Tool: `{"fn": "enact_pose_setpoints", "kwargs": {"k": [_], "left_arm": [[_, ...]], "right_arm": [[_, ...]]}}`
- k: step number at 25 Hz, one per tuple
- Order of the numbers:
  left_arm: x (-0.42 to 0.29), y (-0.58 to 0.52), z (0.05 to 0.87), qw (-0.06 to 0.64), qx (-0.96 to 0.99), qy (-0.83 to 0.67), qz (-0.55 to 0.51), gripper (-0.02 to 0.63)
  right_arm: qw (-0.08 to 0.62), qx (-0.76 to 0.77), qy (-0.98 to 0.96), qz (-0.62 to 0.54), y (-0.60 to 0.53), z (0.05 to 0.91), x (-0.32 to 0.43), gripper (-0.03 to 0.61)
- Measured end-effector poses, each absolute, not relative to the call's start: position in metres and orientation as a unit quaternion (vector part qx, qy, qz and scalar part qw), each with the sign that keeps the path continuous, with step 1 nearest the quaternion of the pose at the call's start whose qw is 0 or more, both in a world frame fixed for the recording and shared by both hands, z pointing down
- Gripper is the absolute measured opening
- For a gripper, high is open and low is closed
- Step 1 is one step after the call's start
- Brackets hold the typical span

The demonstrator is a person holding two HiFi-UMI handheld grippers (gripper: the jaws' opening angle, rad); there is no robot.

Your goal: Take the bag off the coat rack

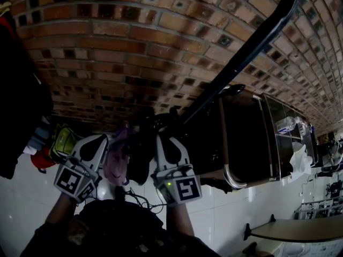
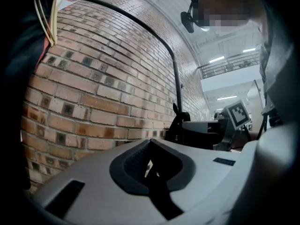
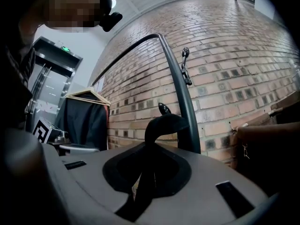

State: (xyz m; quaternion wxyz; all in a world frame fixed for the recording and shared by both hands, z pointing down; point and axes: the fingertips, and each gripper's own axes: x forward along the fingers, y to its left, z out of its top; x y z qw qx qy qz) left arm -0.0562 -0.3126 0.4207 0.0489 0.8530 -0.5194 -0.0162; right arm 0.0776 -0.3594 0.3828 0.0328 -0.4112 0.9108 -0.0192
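A black coat rack pole [image 1: 252,47] leans across the brick wall. At its foot in the head view, a black bag [image 1: 140,159] hangs between my two grippers. In the right gripper view its black strap [image 3: 165,124] loops over a rack hook [image 3: 162,108] and runs down between the jaws. My right gripper [image 3: 150,172] is shut on that strap. A black strap [image 2: 157,191] also lies between the jaws of my left gripper [image 2: 152,168], which is shut on it. Both the left gripper [image 1: 104,139] and the right gripper [image 1: 161,139] point toward the wall.
A pink-purple bag [image 1: 115,162] hangs just left of the black one. A brown cabinet [image 1: 246,138] stands right of the rack, with a glass case [image 1: 289,127] beyond. A dark coat on a wooden hanger [image 3: 86,116] hangs left. Cables [image 1: 139,199] lie on the white floor.
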Motion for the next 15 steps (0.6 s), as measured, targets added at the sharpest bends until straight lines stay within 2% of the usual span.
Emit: {"fn": "enact_pose_setpoints", "kwargs": {"k": [9,15], "left_arm": [[-0.056,-0.323,0.417,0.046,0.854,-0.519,-0.019,0.031],[-0.058,-0.327,0.412,0.041,0.852,-0.522,-0.023,0.031]], "right_arm": [[0.082,-0.414,0.906,0.011,-0.372,0.349,0.081,0.057],[0.118,-0.403,0.906,-0.046,-0.376,0.321,0.082,0.055]]}}
